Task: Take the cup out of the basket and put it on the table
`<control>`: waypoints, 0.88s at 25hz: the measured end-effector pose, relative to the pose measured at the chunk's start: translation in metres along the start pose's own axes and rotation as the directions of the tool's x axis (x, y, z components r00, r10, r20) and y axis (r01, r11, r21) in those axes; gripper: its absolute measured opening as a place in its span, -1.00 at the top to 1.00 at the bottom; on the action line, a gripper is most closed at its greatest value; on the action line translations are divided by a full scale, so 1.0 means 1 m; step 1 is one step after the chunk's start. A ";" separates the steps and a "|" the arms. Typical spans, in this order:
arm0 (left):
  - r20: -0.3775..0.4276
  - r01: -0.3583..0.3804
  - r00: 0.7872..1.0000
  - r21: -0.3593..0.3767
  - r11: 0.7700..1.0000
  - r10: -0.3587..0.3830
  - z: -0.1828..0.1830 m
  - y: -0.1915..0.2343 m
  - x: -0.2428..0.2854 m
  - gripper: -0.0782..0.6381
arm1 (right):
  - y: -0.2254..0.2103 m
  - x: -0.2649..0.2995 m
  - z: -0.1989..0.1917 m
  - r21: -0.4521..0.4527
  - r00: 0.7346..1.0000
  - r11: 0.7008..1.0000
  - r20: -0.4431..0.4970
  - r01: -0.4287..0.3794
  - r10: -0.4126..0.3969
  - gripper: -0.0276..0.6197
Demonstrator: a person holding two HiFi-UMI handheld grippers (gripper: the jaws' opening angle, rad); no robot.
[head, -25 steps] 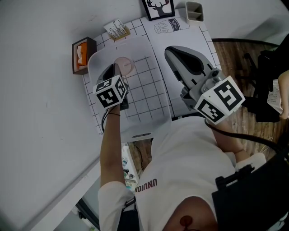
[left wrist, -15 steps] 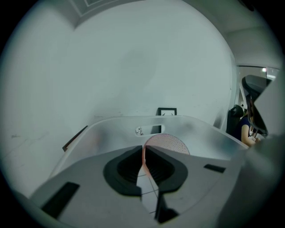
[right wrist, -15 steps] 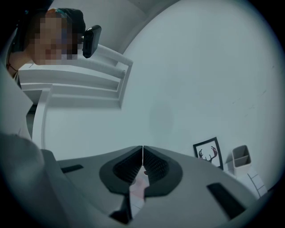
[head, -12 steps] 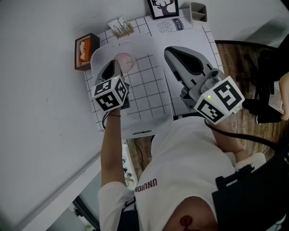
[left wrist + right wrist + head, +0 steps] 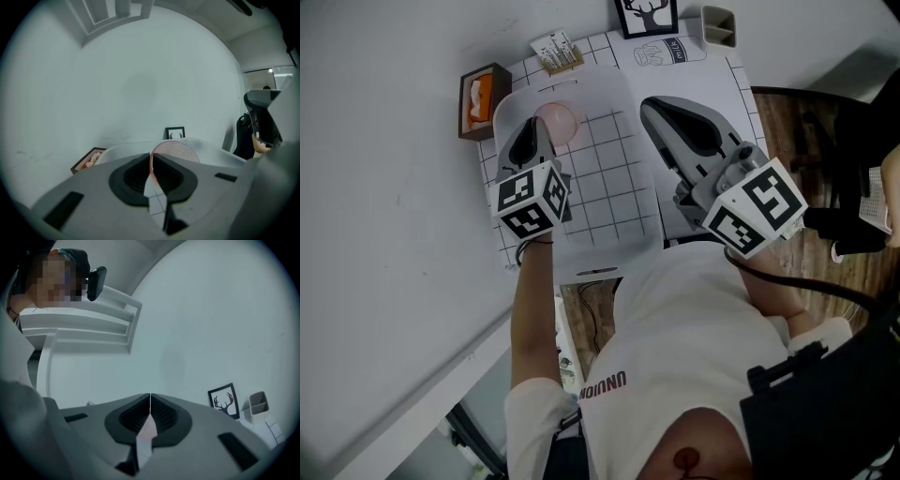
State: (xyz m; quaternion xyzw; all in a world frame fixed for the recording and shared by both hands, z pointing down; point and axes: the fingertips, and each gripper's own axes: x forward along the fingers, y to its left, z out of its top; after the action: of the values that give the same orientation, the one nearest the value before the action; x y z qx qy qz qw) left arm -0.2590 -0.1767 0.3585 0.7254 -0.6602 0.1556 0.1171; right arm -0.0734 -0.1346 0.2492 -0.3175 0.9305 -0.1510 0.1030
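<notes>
A pink cup (image 5: 555, 120) sits inside the white basket (image 5: 600, 255) on the grid-patterned table mat (image 5: 722, 103). My left gripper (image 5: 535, 133) reaches into the basket, its tip at the cup's near edge. In the left gripper view the jaws are shut, with the cup's thin pink rim caught between them. The round pink body of the cup (image 5: 177, 150) shows just beyond my left gripper (image 5: 150, 158). My right gripper (image 5: 652, 105) hovers over the mat to the right of the basket. In its own view my right gripper (image 5: 150, 398) is shut, with nothing between its jaws.
A dark box with orange contents (image 5: 481, 99) stands left of the basket. At the table's back are a card holder (image 5: 555, 52), a framed deer picture (image 5: 645, 14) and a grey pen holder (image 5: 719, 25). A dark chair (image 5: 853, 141) stands on the wooden floor at the right.
The left gripper has drawn slightly back toward me, with the cup staying at its tip. The right gripper has held still.
</notes>
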 end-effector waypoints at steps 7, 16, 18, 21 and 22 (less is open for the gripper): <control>0.063 -0.014 0.998 0.016 1.000 0.013 0.012 0.001 -0.010 0.69 | 0.004 0.003 -0.001 -0.006 1.000 1.000 -0.005 -0.013 0.013 0.85; 0.150 -0.030 0.988 0.045 0.999 0.023 0.030 -0.004 -0.025 0.69 | 0.007 0.005 -0.001 -0.016 1.000 1.000 -0.005 -0.023 0.023 0.85; 0.165 -0.034 0.986 0.051 0.998 0.025 0.032 -0.005 -0.028 0.69 | 0.007 0.005 -0.001 -0.017 1.000 1.000 -0.007 -0.023 0.023 0.85; 0.185 -0.036 0.982 0.046 0.998 0.027 0.035 -0.007 -0.032 0.69 | 0.008 0.005 -0.002 -0.018 1.000 0.999 -0.008 -0.026 0.026 0.85; 0.191 -0.036 0.981 0.042 0.998 0.027 0.036 -0.007 -0.033 0.69 | 0.009 0.005 -0.002 -0.018 1.000 0.999 -0.007 -0.027 0.027 0.85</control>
State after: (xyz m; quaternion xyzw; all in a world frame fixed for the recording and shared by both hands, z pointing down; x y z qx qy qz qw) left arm -0.2522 -0.1589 0.3126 0.7289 -0.6761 0.1022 0.0342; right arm -0.0829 -0.1309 0.2476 -0.3055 0.9363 -0.1422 0.0987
